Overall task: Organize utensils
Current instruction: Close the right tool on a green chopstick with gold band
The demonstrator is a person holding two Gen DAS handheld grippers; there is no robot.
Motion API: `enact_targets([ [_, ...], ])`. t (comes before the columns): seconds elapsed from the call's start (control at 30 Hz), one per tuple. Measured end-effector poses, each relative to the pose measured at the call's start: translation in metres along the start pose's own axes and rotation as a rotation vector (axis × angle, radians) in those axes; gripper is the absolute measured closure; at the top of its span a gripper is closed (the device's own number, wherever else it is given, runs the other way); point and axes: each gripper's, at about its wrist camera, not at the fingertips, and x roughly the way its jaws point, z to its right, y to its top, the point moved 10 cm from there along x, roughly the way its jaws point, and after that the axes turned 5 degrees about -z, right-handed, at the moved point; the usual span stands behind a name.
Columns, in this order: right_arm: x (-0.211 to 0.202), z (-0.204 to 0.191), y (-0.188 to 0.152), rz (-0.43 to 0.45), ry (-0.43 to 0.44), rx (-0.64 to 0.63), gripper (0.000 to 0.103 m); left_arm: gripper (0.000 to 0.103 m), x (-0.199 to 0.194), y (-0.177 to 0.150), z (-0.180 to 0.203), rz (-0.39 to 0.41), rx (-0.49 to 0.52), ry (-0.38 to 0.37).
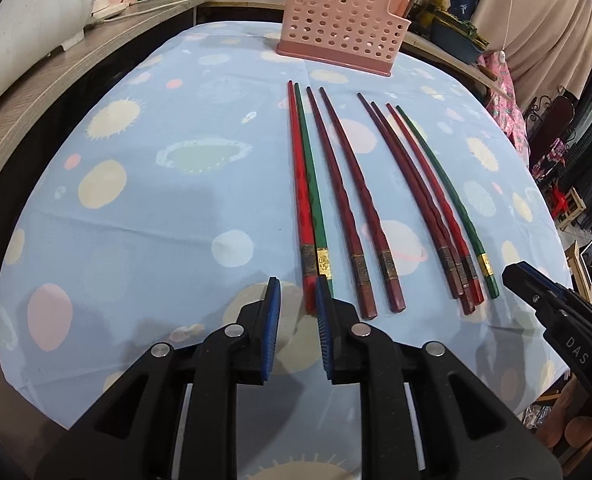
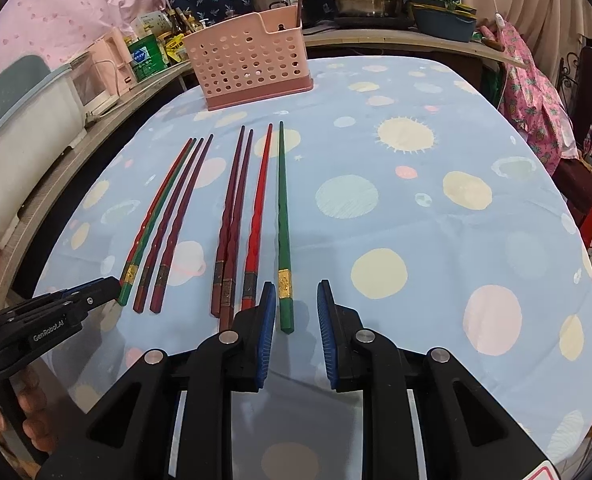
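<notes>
table (image 1: 144, 208) covered in a pale blue cloth with coloured dots and suns. eight chopsticks lie on it in two groups of four, thin tips toward the far side, thick banded ends near.

left group (image 1: 327, 200): a red one and a green one touching side by side, then two dark maroon ones just to their right, slightly apart. right group (image 2: 252, 216): two maroon ones pressed together, a red one beside them, and a green chopstick (image 2: 284, 220) at the far right of the row, a little apart from the red.

pink perforated utensil holder (image 1: 341, 20) stands upright at the far edge of the table, beyond the chopstick tips, well apart from them. whether anything is in it i cannot tell for sure.

left gripper (image 1: 297, 304): fingers (image 1: 272, 320) nearly together with a narrow gap, nothing held; the near ends of the red and green pair sit just beyond the fingertips.

right gripper (image 2: 296, 304): fingers (image 2: 266, 320) likewise only a narrow gap apart, nothing clamped; the butt of the green chopstick lies in the gap, near the left finger, pads not pressing on it.

part of a hand (image 2: 28, 412) shows on the left gripper's handle.
</notes>
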Motion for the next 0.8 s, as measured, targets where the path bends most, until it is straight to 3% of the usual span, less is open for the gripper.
enact_targets([
  [0.5,0.004,-0.003,-0.003,-0.009,0.003,-0.012,0.083,0.086,0.001,-0.001,-0.002,-0.004,-0.009,-0.011],
  [0.8,0.004,-0.002,-0.002,-0.008,0.002,-0.009,0.083,0.086,0.0,0.003,-0.014,0.006,-0.026,0.029],
])
